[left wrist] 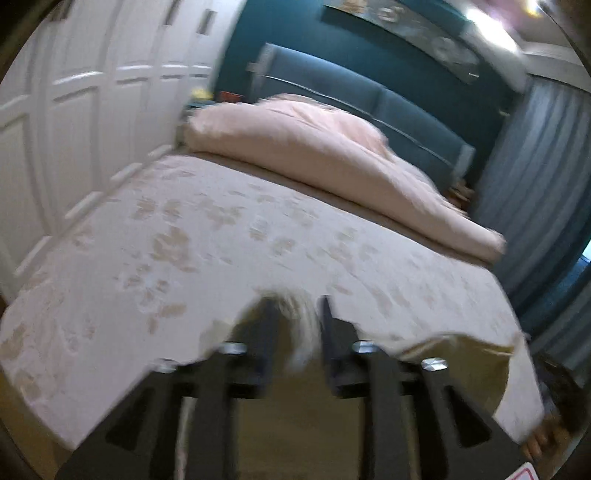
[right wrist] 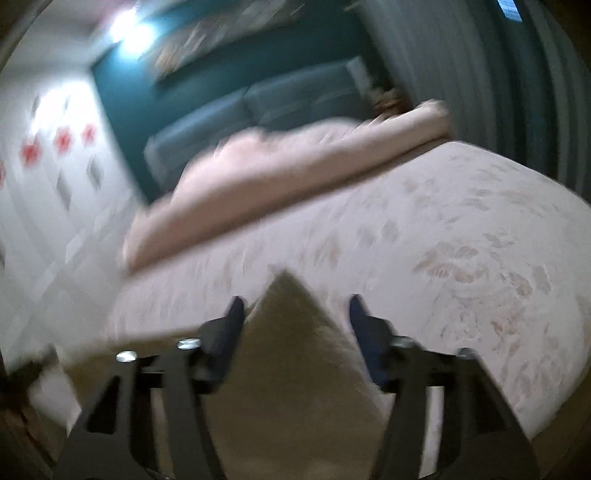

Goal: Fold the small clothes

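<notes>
Left claw (left wrist: pixel 295 314) first: its two dark fingers stand close together with a bunched strip of pale cloth between them, and I read that as pinched on the garment's edge, though the blur is heavy. That garment (left wrist: pixel 303 417) is an olive-tan piece hanging slack under my fingers, filling the near, lower part of the left wrist view. Over to my right claw (right wrist: pixel 295 314): the fingers stand wider, and a peaked corner of the same tan garment (right wrist: pixel 295 350) rises up between them; whether the pads actually press on it I cannot tell, the picture is too smeared. From both claws the cloth drapes toward me, covering the near edge of the bed. Beyond the fingertips lies the bedspread (left wrist: pixel 221 236), cream with a faint floral pattern, stretching far. At its far end sits a rolled pink duvet (left wrist: pixel 314 158), lying across the bed. Behind that, a blue-grey padded headboard (left wrist: pixel 332 85) against a teal wall (left wrist: pixel 280 26). White panelled wardrobe doors (left wrist: pixel 74 110) run along the left, and grey-blue curtains (left wrist: pixel 535 155) hang on the right.
</notes>
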A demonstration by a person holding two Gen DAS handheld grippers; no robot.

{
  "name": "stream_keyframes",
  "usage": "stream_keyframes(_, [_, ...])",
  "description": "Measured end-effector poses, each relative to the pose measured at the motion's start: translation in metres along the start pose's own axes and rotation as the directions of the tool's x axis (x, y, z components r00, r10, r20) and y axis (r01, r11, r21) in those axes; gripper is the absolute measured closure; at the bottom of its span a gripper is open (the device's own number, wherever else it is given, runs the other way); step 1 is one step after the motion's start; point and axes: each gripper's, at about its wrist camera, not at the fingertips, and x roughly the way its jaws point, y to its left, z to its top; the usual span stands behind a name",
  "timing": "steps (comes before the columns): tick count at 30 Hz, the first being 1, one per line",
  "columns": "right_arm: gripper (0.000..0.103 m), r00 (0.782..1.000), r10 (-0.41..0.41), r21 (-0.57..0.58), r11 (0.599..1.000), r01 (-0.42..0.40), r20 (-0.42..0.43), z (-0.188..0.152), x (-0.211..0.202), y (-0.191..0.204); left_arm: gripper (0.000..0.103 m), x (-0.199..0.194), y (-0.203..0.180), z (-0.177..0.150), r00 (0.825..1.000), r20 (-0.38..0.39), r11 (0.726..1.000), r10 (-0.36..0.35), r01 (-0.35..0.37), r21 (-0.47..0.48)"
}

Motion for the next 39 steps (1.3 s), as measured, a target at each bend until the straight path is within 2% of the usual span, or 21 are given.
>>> stream_keyframes(1, [0.041,1.000,0.023,0.041,0.999,-0.024,0.016,0.001,-0.006,-0.004,0.042,-0.005,0.000,0.003,0.997,0.040,0.998,0.062,-0.062,-0.004])
stream_keyframes(2, [0.036,0.999,0.042,0.075,0.996,-0.043,0.017,-0.003,-0.012,-0.010,0.027,-0.013,0.004,0.000,0.994,0.069,0.996,0.086,-0.086,-0.009])
stream_keyframes(4, [0.033,0.998,0.058,0.085,0.995,-0.056,-0.021,-0.021,-0.022,-0.023,0.015,-0.027,0.014,-0.012,0.991,0.103,0.996,0.090,-0.089,-0.010])
stream_keyframes(5, [0.033,0.997,0.051,0.068,0.997,-0.047,-0.055,-0.035,-0.025,-0.031,0.015,-0.030,0.019,-0.026,0.992,0.089,0.996,0.086,-0.087,0.013])
stream_keyframes(7, [0.033,0.992,-0.005,0.017,1.000,0.007,-0.126,-0.070,-0.028,-0.040,0.015,-0.023,0.032,-0.049,0.994,0.014,0.993,0.105,-0.105,0.049])
stream_keyframes(9, [0.033,0.971,-0.049,0.013,0.998,0.054,-0.233,-0.112,-0.020,-0.056,0.015,-0.007,0.055,-0.093,0.987,-0.109,0.992,0.119,-0.115,0.042])
stream_keyframes(10, [0.033,0.963,-0.047,0.035,0.998,0.058,-0.265,-0.122,-0.017,-0.064,0.015,-0.001,0.066,-0.105,0.982,-0.146,0.993,0.121,-0.119,0.023])
stream_keyframes(12, [0.033,0.941,-0.039,0.113,0.990,0.081,-0.336,-0.150,-0.007,-0.083,0.015,0.025,0.089,-0.144,0.956,-0.275,0.988,0.099,-0.128,-0.091])
stream_keyframes(14, [0.033,0.922,-0.009,0.177,0.981,0.083,-0.387,-0.167,0.006,-0.092,0.016,0.039,0.108,-0.166,0.942,-0.331,0.967,0.049,-0.127,-0.219])
stream_keyframes(17, [0.033,0.913,0.045,0.235,0.971,0.056,-0.404,-0.173,0.018,-0.089,0.016,0.052,0.116,-0.177,0.944,-0.329,0.936,-0.012,-0.106,-0.337])
stream_keyframes(21, [0.033,0.912,0.091,0.295,0.955,0.034,-0.400,-0.165,0.045,-0.086,0.016,0.063,0.116,-0.175,0.950,-0.308,0.914,-0.056,-0.075,-0.398])
stream_keyframes(22, [0.031,0.910,0.100,0.307,0.951,0.031,-0.403,-0.162,0.054,-0.084,0.018,0.067,0.115,-0.173,0.949,-0.310,0.913,-0.060,-0.074,-0.401])
stream_keyframes(24, [0.032,0.904,0.084,0.321,0.945,0.061,-0.420,-0.159,0.070,-0.081,0.038,0.076,0.110,-0.170,0.944,-0.324,0.916,-0.057,-0.079,-0.393])
stream_keyframes(25, [0.037,0.901,0.088,0.333,0.940,0.066,-0.426,-0.159,0.075,-0.083,0.057,0.078,0.108,-0.166,0.939,-0.338,0.920,-0.055,-0.084,-0.383])
stream_keyframes(26, [0.057,0.900,0.094,0.349,0.935,0.066,-0.425,-0.159,0.077,-0.085,0.072,0.079,0.106,-0.163,0.934,-0.353,0.925,-0.056,-0.085,-0.371])
stream_keyframes(28, [0.089,0.897,0.107,0.332,0.942,0.047,-0.430,-0.157,0.077,-0.084,0.083,0.072,0.106,-0.161,0.932,-0.355,0.933,-0.077,-0.058,-0.355])
stream_keyframes(31, [0.094,0.906,0.111,0.278,0.961,0.008,-0.408,-0.148,0.054,-0.078,0.090,0.049,0.099,-0.154,0.942,-0.328,0.960,-0.073,-0.022,-0.278])
stream_keyframes(33, [0.096,0.906,0.109,0.246,0.969,-0.006,-0.410,-0.145,0.031,-0.076,0.092,0.032,0.099,-0.152,0.939,-0.332,0.970,-0.086,0.003,-0.244])
stream_keyframes(36, [0.096,0.889,0.106,0.223,0.975,-0.004,-0.446,-0.152,-0.004,-0.083,0.092,0.004,0.105,-0.167,0.917,-0.387,0.976,-0.095,0.010,-0.218])
stream_keyframes(39, [0.096,0.848,0.054,0.147,0.989,0.028,-0.527,-0.177,-0.031,-0.087,0.092,-0.021,0.119,-0.196,0.892,-0.442,0.977,-0.094,-0.002,-0.212])
